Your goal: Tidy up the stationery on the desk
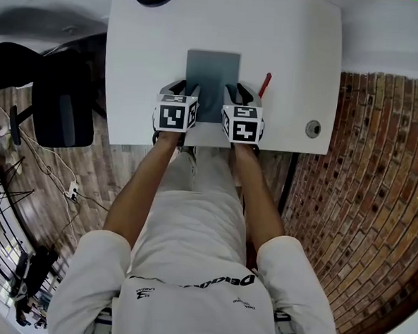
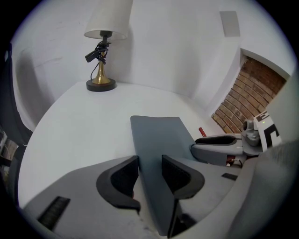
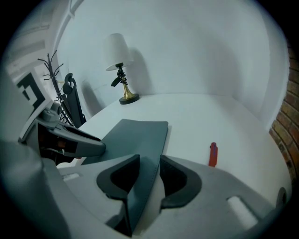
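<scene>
both grippers on the near edge of the grey desk mat [image 1: 212,75], which lies mid-worktop [image 1: 287,40]. left gripper [image 2: 149,170] fingers closed on the mat's left side, right gripper [image 3: 149,170] fingers closed on its right side, edge curling up between them. red pen [image 1: 265,83] lies just right of the mat, touching neither gripper. lamp [image 2: 100,46] at far left corner.
</scene>
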